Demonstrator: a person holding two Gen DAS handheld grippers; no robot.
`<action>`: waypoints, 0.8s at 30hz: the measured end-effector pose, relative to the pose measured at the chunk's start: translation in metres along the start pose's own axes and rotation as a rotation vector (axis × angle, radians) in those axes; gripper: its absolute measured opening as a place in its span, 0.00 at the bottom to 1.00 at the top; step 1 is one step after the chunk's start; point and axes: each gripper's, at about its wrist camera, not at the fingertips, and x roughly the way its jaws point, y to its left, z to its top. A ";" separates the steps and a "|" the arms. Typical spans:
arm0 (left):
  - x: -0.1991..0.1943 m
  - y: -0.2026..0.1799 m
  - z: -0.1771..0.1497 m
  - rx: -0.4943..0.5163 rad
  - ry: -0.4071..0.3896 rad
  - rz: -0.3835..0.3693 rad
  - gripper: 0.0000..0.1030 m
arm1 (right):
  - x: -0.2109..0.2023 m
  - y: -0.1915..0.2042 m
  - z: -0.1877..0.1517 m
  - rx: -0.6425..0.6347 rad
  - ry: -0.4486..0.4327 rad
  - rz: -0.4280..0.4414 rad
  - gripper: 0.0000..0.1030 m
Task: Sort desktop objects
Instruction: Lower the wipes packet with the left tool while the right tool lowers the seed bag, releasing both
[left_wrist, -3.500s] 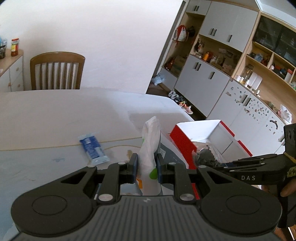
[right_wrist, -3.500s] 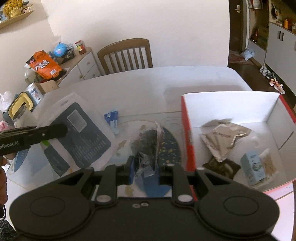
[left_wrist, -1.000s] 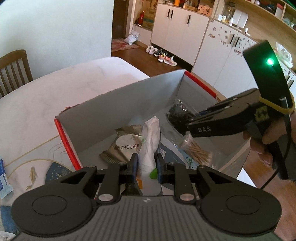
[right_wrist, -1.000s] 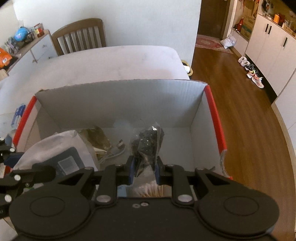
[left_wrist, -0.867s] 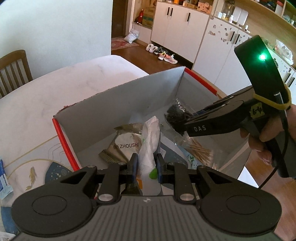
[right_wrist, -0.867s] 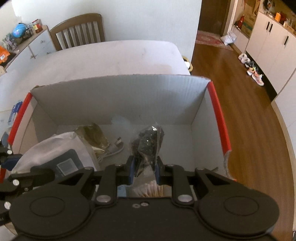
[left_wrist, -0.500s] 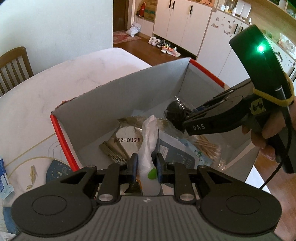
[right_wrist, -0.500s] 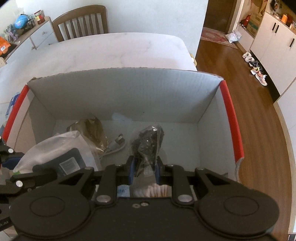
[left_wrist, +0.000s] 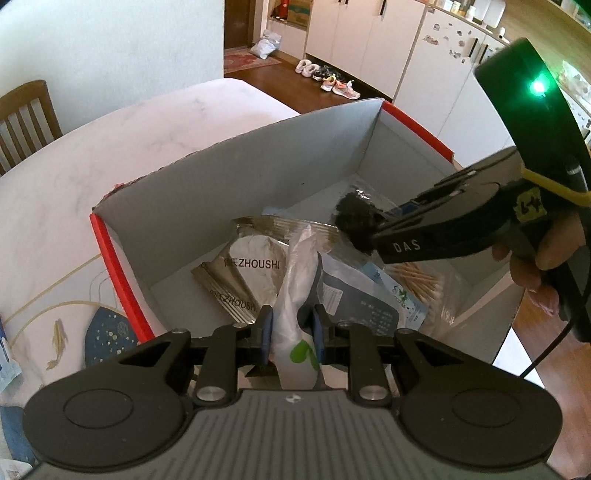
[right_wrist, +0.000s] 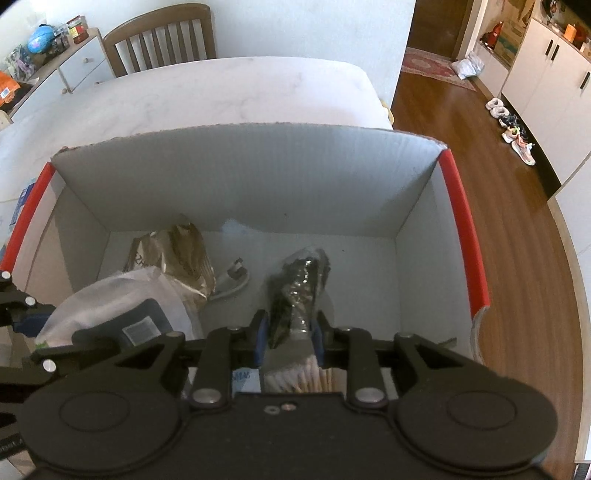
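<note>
Two grippers hang over an open cardboard box (left_wrist: 236, 192) with red-edged rims, which sits at the right end of the white marble tabletop (left_wrist: 110, 155). The left gripper (left_wrist: 293, 328) has its jaws clamped on a white plastic pouch (left_wrist: 295, 295) with a dark blue printed panel and a green mark near the bottom; the pouch stands nearly upright between the jaws, over the near left part of the box. In the right wrist view the same pouch (right_wrist: 110, 310) shows at the lower left, just inside the box's left wall.

The right gripper (right_wrist: 289, 334) has its jaws clamped on a clear bag of dark, crumbly contents (right_wrist: 295, 291), held above the middle of the box floor. From the left wrist view this dark bag (left_wrist: 354, 221) juts from the tip of the right gripper (left_wrist: 373, 230), over the far right part of the box.

Lying on the box floor are a crumpled silver foil packet (left_wrist: 243, 273) printed "ZHOUSHI" toward the left wall, a pack of cotton swabs (left_wrist: 417, 280) toward the near right corner, and a small light blue packet (left_wrist: 399, 299) just beside the swabs. A wooden chair (right_wrist: 162, 40) stands at the tabletop's far edge.
</note>
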 end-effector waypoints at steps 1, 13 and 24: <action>0.000 0.001 0.000 -0.008 0.001 0.000 0.24 | -0.001 -0.001 -0.001 0.001 0.000 0.000 0.26; -0.008 -0.004 -0.006 -0.022 -0.031 -0.006 0.65 | -0.021 -0.014 -0.014 0.027 -0.037 0.043 0.30; -0.030 -0.005 -0.003 -0.031 -0.095 -0.023 0.65 | -0.040 -0.018 -0.021 0.035 -0.072 0.075 0.35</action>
